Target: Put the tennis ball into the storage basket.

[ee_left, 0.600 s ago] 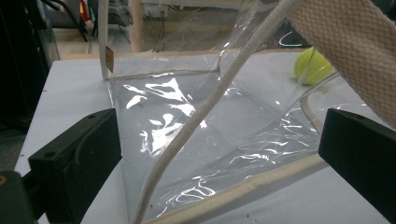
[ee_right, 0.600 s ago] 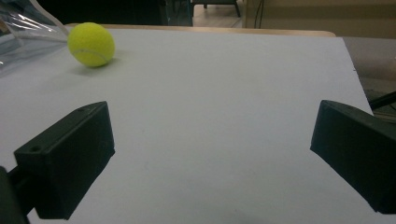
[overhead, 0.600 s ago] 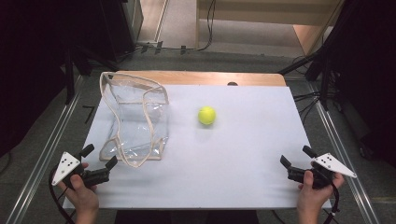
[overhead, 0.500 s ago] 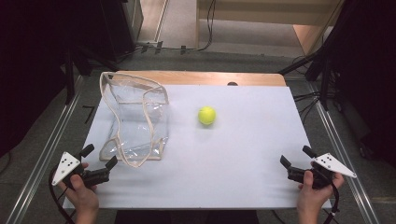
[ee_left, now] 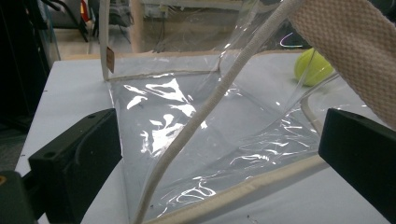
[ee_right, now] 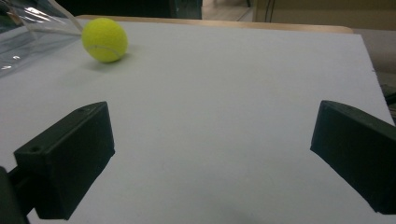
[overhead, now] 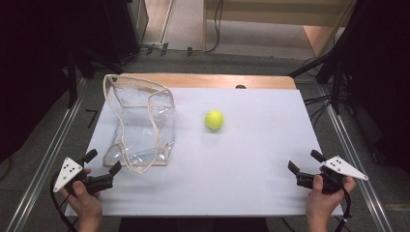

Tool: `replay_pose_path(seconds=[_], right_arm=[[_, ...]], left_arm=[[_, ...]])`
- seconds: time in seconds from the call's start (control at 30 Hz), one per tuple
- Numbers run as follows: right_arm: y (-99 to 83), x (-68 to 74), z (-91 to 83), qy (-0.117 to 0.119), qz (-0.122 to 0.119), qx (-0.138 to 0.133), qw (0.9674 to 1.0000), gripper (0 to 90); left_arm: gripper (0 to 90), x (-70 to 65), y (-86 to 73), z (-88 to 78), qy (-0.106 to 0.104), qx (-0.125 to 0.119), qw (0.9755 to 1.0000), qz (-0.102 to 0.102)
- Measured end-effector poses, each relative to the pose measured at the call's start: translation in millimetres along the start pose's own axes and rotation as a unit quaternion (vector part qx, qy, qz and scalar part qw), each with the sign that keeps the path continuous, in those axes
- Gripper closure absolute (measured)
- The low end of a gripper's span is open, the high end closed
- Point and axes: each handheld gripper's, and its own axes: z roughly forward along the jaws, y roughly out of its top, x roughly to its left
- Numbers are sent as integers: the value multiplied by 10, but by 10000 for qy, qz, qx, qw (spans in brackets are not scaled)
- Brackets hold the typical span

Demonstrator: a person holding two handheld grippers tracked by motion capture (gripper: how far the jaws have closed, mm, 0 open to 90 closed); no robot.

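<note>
A clear plastic bag [overhead: 140,123] with cream fabric trim stands on the left part of the white table [overhead: 251,183], its mouth slumped. A yellow-green tennis ball [overhead: 214,119] rests near the table's middle, apart from the bag. My left gripper [overhead: 102,162] is open at the front left, its jaws just short of the bag's near bottom edge [ee_left: 243,191]; the ball [ee_left: 314,66] shows through the plastic at the far right. At the front right my right gripper [overhead: 305,161] is open over bare table, with the ball [ee_right: 104,39] far ahead on the left.
A wooden strip [overhead: 203,80] runs along the table's far edge. Metal rails [overhead: 55,145] flank both sides, with dark equipment and cables on the floor beyond. A wide bare stretch of table lies between the two grippers.
</note>
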Motion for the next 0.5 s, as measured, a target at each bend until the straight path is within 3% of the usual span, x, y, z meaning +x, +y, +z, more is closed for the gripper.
replay_pose_path(seconds=[0.3,0.4,0.5], right_arm=[[189,101,123,219,-213,243,9992,0],[292,163,218,297,-434,403,9978,0],[344,188,267,352,-507,489,9969,0]], left_arm=[[0,-13,2,8,23,24,10000,44],[0,-17,1,10,26,21,10000,54],[0,-17,3,12,20,19,10000,52]])
